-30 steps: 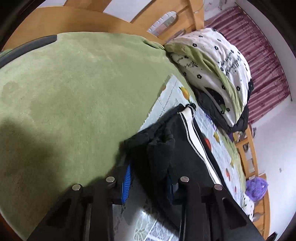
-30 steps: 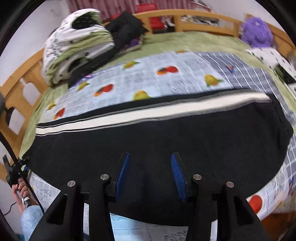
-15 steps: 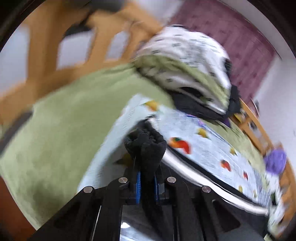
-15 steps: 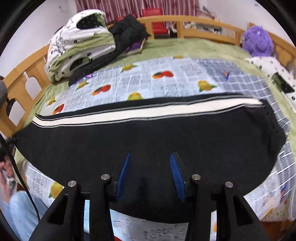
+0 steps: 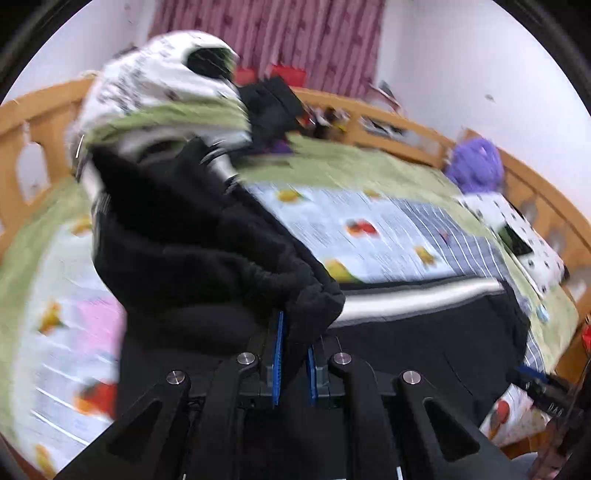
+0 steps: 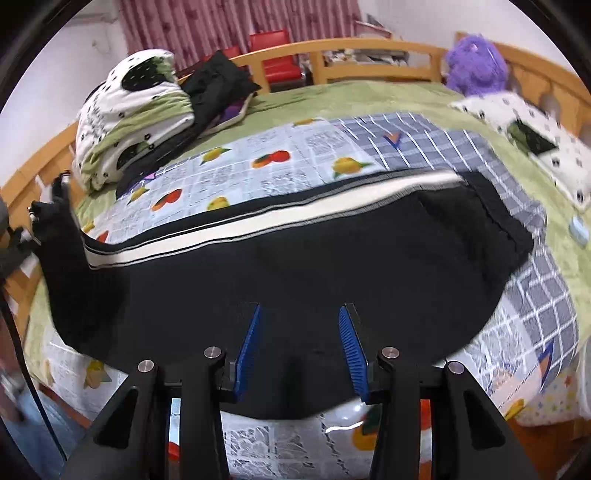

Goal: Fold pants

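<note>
On the fruit-print sheet (image 6: 280,166) our black pants (image 6: 295,266) lie spread, one leg end lifted at left, pinched tight in our left gripper (image 5: 294,354); our right gripper (image 6: 300,339) hovers above them, fingers parted, empty.

There was one pair of pants (image 6: 295,266), one purple plush toy (image 6: 474,62), and perhaps two red chairs (image 6: 275,51).

White walls (image 6: 406,18), pink-striped curtains (image 6: 229,22), a wooden bed rail (image 6: 369,48) edging the green-covered bed (image 6: 369,99), red chairs (image 6: 273,55) behind
</note>
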{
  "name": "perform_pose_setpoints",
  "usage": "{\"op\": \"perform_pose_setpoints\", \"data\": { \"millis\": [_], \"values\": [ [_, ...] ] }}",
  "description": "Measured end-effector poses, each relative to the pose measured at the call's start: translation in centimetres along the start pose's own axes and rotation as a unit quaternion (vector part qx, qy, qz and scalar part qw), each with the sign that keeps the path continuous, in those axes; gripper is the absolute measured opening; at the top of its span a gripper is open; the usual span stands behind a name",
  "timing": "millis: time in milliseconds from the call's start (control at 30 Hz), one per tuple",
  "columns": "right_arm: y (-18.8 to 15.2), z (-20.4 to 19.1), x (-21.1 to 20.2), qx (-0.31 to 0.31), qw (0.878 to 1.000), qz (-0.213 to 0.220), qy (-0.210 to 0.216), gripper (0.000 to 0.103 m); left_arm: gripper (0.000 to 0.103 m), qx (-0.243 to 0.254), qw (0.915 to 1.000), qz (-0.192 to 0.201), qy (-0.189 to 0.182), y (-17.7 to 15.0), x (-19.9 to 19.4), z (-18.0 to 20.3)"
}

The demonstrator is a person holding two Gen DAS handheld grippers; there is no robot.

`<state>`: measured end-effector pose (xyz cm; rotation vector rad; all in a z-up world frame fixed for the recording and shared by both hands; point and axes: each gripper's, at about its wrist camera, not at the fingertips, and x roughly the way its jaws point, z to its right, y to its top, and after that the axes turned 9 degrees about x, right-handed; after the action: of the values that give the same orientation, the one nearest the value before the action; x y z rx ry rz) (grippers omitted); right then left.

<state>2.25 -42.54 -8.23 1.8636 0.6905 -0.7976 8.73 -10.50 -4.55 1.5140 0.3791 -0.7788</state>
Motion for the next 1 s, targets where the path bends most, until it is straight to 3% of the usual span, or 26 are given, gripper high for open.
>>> {"op": "perform_pose_setpoints", "data": {
  "millis": [167,300,400,467,500,600,767,900,1000],
  "values": [
    [0.0,0.6,0.7,0.013,1.0,-0.015,-0.001,0.044,0.01,-0.023,0.9968,-0.058,-0.05,-5.4,3.9,3.3],
    [-0.6,-1.2,0.9,-0.034,0.999,-0.01,-0.007,0.044,0.013,0.003,0.9921,-0.119,-0.04,-7.2,4.9,4.4],
    [-1.0,-2.1,1.1,-0.057,0.998,-0.011,-0.012,0.044,0.029,-0.003,0.989,-0.132,-0.068,-6.5,2.8,3.2],
    [-1.2,-2.5,1.0,-0.065,0.998,-0.011,-0.011,0.044,0.053,-0.009,0.988,-0.128,-0.086,-5.7,1.4,2.3],
    [-1.3,-2.7,1.0,-0.067,0.998,-0.014,-0.006,0.044,0.057,-0.011,0.99,-0.113,-0.083,-4.9,0.5,1.6],
    [-1.1,-3.9,1.7,-0.064,0.997,-0.036,0.025,0.044,0.063,-0.004,0.9965,-0.074,-0.04,-2.8,-1.5,-0.6],
    [0.3,-9.0,4.1,-0.066,0.99,-0.093,0.089,0.044,0.064,-0.016,0.998,-0.031,0.052,1.1,-2.9,-5.2],
    [0.2,-14.0,6.7,-0.125,0.987,-0.068,0.076,0.044,0.068,-0.039,0.994,0.016,0.101,1.0,-3.3,-9.1],
    [-1.4,-15.6,10.0,-0.146,0.982,-0.095,0.071,0.042,0.068,-0.053,0.9924,0.004,0.111,-0.9,-2.3,-11.8]
  ]
}}
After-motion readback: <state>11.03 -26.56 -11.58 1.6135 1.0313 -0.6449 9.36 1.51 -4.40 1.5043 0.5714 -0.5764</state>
